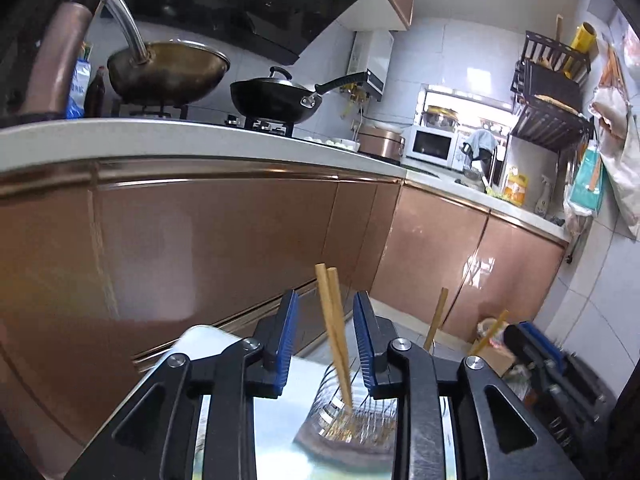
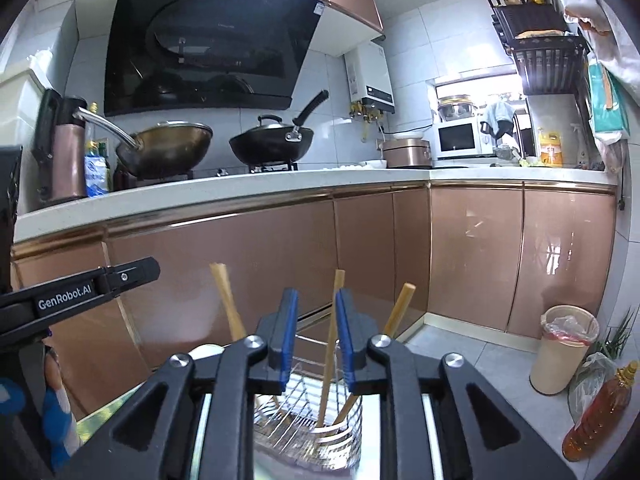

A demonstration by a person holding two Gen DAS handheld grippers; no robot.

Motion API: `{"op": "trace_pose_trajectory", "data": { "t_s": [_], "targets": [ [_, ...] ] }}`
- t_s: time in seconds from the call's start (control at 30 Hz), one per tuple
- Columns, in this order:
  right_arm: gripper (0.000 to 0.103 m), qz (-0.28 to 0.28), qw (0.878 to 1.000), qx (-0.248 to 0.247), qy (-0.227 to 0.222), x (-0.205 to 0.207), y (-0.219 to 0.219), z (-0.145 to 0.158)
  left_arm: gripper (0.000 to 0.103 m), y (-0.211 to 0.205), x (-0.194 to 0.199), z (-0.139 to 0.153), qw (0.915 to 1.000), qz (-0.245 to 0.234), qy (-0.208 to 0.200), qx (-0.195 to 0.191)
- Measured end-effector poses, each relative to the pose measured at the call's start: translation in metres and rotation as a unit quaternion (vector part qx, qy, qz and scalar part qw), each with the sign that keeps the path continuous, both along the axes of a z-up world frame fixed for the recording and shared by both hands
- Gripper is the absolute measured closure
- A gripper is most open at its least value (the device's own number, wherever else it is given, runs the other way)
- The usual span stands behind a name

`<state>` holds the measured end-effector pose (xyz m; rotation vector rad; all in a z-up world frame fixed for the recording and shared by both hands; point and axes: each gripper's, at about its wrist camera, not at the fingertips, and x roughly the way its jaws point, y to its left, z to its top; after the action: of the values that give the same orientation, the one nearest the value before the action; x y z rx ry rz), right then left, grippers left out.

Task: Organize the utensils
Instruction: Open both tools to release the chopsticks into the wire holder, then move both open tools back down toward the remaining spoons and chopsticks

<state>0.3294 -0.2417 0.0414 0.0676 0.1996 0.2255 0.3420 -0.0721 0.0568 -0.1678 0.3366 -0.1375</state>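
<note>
A wire utensil holder stands on a shiny metal surface just below both grippers; it also shows in the left wrist view. Wooden chopsticks stand in it. In the left wrist view a pair of chopsticks rises between the blue pads of my left gripper, which is open and not touching them. In the right wrist view one chopstick stands in the gap of my right gripper, whose jaws are apart. Other chopsticks lean left and right.
Copper-coloured cabinet doors face me under a white counter with two woks. A bin and an oil bottle stand on the floor at the right. The left gripper's body shows at the left of the right wrist view.
</note>
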Motion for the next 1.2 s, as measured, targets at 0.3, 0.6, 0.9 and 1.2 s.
{"op": "trace_pose_trajectory", "data": {
  "t_s": [0.3, 0.6, 0.9, 1.2],
  "targets": [
    [0.084, 0.043, 0.992, -0.012, 0.12, -0.051, 0.0, 0.019, 0.075, 0.049, -0.048, 0.002, 0.9915, -0.028, 0.127, 0.014],
    [0.084, 0.09, 0.97, -0.027, 0.226, -0.093, 0.012, -0.002, 0.075, 0.072, -0.08, -0.045, 0.9643, -0.072, 0.255, 0.004],
    [0.084, 0.136, 0.937, -0.039, 0.319, -0.099, 0.037, -0.049, 0.075, 0.061, -0.071, -0.113, 0.9197, -0.105, 0.378, 0.017],
    [0.084, 0.174, 0.894, -0.062, 0.408, -0.072, 0.074, -0.123, 0.075, 0.03, -0.029, -0.162, 0.8903, -0.109, 0.44, 0.041]
  ]
}}
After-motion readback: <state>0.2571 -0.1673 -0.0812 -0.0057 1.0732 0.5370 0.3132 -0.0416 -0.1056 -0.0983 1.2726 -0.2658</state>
